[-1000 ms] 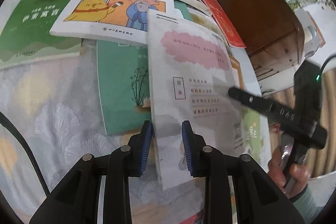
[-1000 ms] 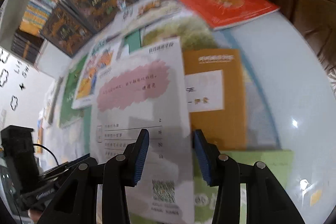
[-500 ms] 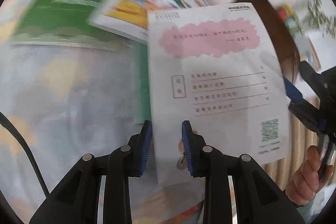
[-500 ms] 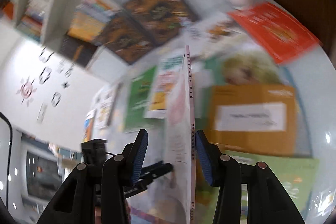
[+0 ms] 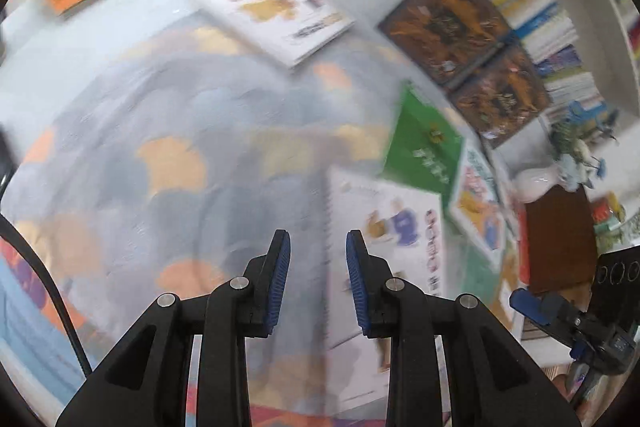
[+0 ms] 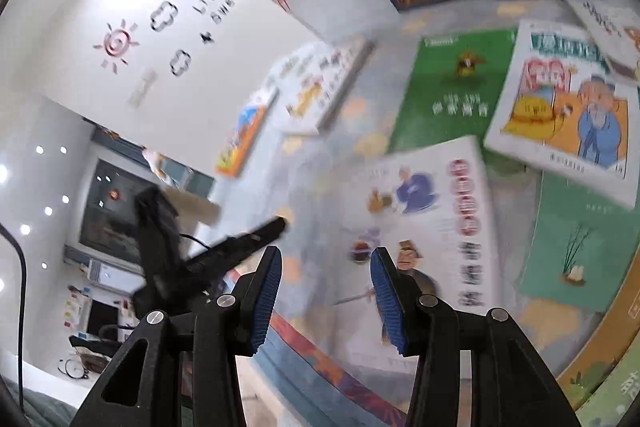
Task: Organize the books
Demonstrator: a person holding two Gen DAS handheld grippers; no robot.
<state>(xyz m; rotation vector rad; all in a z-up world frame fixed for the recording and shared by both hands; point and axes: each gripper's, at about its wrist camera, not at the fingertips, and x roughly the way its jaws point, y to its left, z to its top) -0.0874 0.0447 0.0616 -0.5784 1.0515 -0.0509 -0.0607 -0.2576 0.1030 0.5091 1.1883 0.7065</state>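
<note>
- Grey-and-orange patterned cloth covers the tabletop [image 5: 160, 147]. Its middle is bare, and other books lie along its far and right edges, among them a green book [image 6: 452, 87].
- The white book [image 5: 392, 227] with cartoon figures on its cover lies face up by the near edge of the tabletop, towards the right. Its top corner touches or overlaps the green book.
- Its long axis runs from the near edge towards the far edge, roughly in line with the way both tongs point. The spine is the left-hand long side.
- The left gripper [image 5: 316, 259] is over that spine side. The spine line runs up through the gap between its fingers, closer to the right one, and most of the cover lies to the right of the gap.
- The right gripper [image 6: 326, 279] is over the book's near left part. Its right finger crosses the cover, and cloth shows in the gap.
- Both pairs of jaws stand apart, the right wider, and no pad visibly presses on anything. The blur makes it hard to say whether the book rests flat on the cloth, though it probably does.
- My judgement is that the left hand is better placed for a spine-side pinch and the right for the near edge.
</note>
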